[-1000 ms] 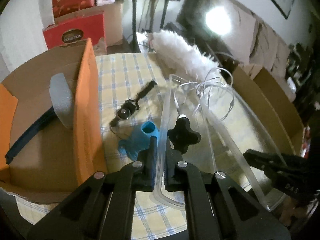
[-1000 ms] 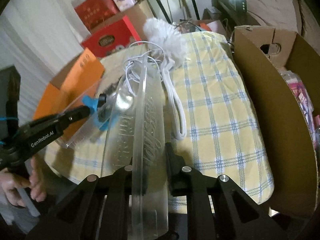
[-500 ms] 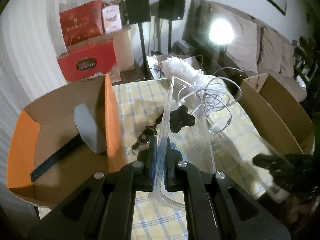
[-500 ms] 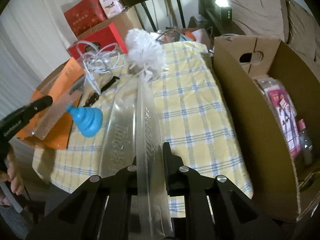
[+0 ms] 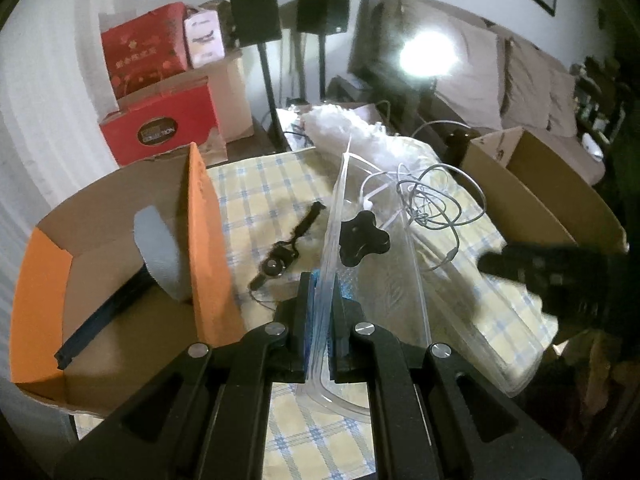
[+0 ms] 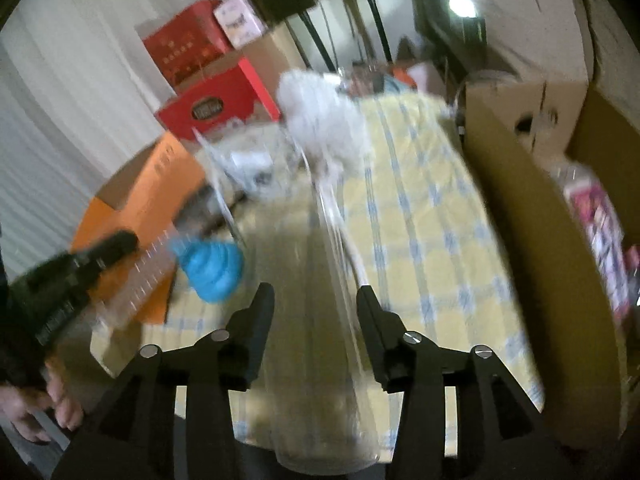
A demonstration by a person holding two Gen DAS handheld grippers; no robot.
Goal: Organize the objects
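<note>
A long clear plastic tray hangs tilted over the checked tablecloth, with a black knob and a tangled white cable inside it. My left gripper is shut on the tray's near rim. In the right wrist view the picture is blurred. There my right gripper has its jaws opening, and the clear tray's other end runs between them without either pad pressing on it. A blue funnel lies on the cloth under the tray. A black strap lies beside it.
An orange-sided cardboard box at the left holds a grey-headed brush. A white fluffy duster lies at the table's far end. A tall brown box with pink packets flanks the right side. Red boxes and speaker stands stand behind.
The right gripper's jaws have spread apart off the tray's rim, which they clamped in both earlier frames. The left gripper keeps its grip, and the tray has lifted.
</note>
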